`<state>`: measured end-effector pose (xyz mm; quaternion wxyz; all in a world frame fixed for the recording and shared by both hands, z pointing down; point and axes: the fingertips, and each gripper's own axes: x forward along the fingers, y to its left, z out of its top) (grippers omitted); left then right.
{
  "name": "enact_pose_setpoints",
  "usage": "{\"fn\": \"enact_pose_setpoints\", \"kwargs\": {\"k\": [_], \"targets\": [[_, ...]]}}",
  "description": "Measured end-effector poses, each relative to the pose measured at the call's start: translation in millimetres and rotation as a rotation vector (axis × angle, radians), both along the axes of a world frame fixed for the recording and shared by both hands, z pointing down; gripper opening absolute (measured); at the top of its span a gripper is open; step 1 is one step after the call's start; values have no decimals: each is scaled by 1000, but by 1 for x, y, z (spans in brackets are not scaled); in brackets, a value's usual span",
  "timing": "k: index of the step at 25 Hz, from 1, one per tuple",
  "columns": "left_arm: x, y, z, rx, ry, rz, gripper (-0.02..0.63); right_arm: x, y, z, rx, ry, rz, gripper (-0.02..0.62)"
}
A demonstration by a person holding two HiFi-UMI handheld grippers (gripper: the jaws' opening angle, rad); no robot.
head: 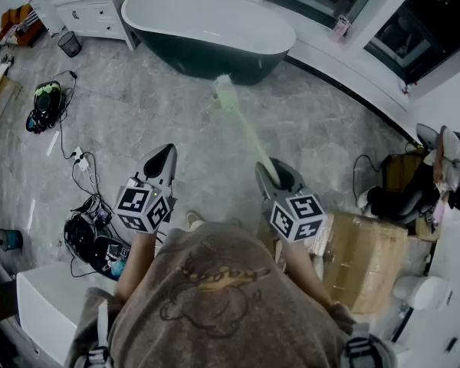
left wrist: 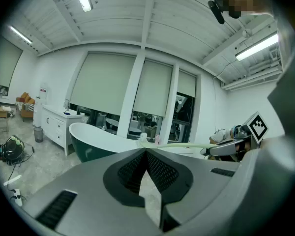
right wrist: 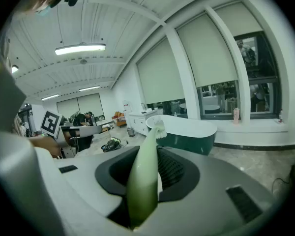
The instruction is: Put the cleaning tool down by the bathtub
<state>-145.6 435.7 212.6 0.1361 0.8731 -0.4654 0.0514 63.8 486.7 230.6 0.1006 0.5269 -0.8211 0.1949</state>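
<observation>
Head view, looking steeply down: a person stands on grey marbled floor (head: 138, 113) with a gripper in each hand, both aimed toward the bathtub (head: 215, 58). The tub is dark green outside and white inside, and it stands free near a curved window ledge. The right gripper (head: 274, 176) is clamped on the lower end of the cleaning tool (head: 245, 129), a long pale-green brush. In the right gripper view the handle runs up between the two jaws, with the ribbed pads close on either side of it. The tool is off the floor, held in the air, angled forward, with its white bristle head (right wrist: 159, 129) toward the tub. Seen from above, the head overlaps the tub's near wall; the gripper views put the tub further off, so the brush hangs short of it. The left gripper (head: 162, 159) hovers to the left of the right one, apart from the tool. Its jaw tips meet and nothing sits between them. A white cabinet (head: 92, 10) stands left of the tub, with a small dark waste bin (head: 70, 44) beside it. Tangled cables (head: 92, 228) lie on the floor at the person's left, and a cardboard box (head: 364, 259) sits at the right.
</observation>
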Motion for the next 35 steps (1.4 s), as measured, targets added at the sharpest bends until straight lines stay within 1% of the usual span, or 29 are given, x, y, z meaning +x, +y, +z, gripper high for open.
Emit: {"fn": "enact_pose_setpoints", "kwargs": {"k": [12, 18, 22, 26, 29, 35], "targets": [[-6, -1, 5, -16, 0, 36, 0, -11, -1, 6, -5, -14, 23, 110], [-17, -6, 14, -18, -16, 88, 0, -21, -6, 13, -1, -23, 24, 111], [-25, -10, 23, -23, -17, 118, 0, -25, -7, 23, -3, -44, 48, 111], [-34, -19, 34, -40, -8, 124, 0, -36, -13, 30, -3, -25, 63, 112], [-33, -31, 39, -47, -6, 133, 0, -41, -22, 32, -3, -24, 68, 112], [-29, -69, 46, -46, -9, 141, 0, -41, -57, 36, 11, -4, 70, 112]]}}
